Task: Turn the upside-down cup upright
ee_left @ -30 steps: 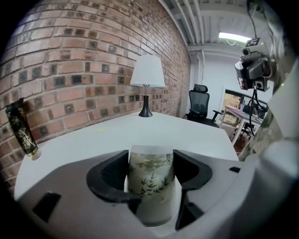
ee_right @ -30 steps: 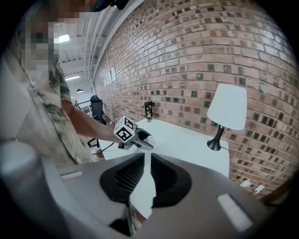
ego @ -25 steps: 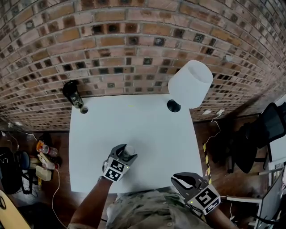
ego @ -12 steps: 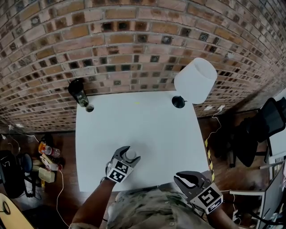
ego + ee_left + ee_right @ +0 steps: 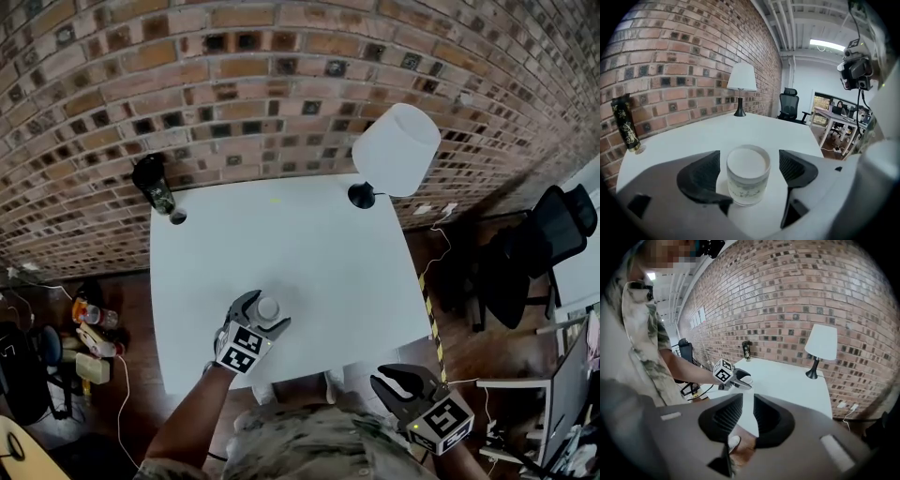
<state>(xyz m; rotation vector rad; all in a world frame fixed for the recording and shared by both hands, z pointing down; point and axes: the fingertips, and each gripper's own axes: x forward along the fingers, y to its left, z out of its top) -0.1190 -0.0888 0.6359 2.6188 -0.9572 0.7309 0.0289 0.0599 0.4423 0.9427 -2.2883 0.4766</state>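
Our left tool (image 5: 263, 311) has just been opening; the cup (image 5: 747, 174) stands free between its wide jaws, near the counter's (image 5: 309, 234) front edge. Withdrawing crooked, we could clip and topple it. Our right tool (image 5: 747, 416) is slightly parted and empty.

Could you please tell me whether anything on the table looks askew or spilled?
Nothing stands out: the cup stands straight between the left gripper's fingers, which have just been opening; no spill shows.

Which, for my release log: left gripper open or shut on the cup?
Open: left gripper has just opened its jaws; both stand clear of the cup.
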